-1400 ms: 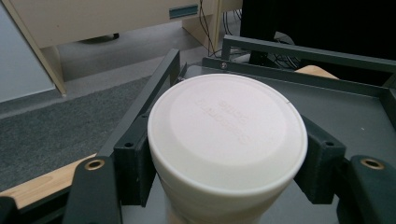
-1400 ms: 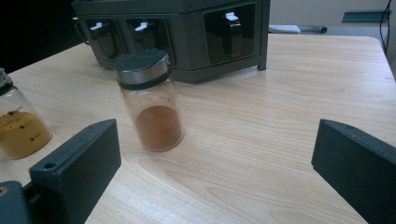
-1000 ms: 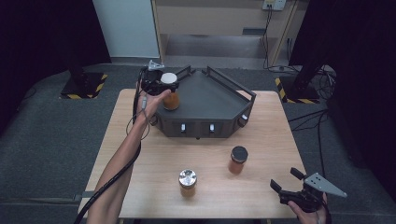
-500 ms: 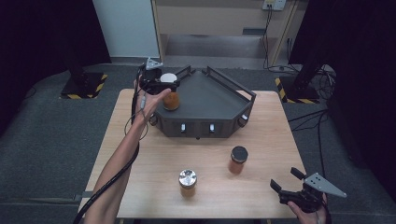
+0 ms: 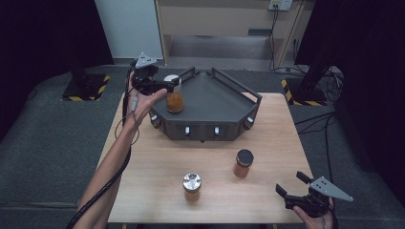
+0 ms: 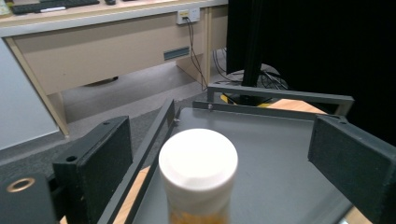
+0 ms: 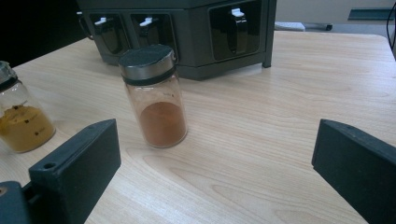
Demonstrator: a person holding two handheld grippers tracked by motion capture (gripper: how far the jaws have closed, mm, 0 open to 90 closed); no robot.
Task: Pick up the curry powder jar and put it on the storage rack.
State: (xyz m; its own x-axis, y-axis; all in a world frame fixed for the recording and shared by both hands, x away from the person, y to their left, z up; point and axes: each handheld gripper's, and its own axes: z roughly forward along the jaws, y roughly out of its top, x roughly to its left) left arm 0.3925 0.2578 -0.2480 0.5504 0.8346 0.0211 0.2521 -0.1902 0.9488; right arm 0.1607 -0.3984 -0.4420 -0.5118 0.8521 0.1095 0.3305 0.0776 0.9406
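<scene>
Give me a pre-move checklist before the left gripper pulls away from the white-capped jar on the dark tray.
1. Left gripper jaws clear of the white-capped jar: ok; they have just been opening, with a gap on both sides of the cap in the left gripper view.
2. Jar upright on the dark tray: ok.
3. Jar inside the tray's rail, not on it: ok, though close to the left rail.
4. Black-lidded jar and silver-lidded jar upright on the table: ok.
5. Right gripper open and free: ok.
6. Jar's base flat: cannot tell.

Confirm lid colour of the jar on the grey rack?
White, on the jar with orange-yellow contents; clearest in the left gripper view.
</scene>
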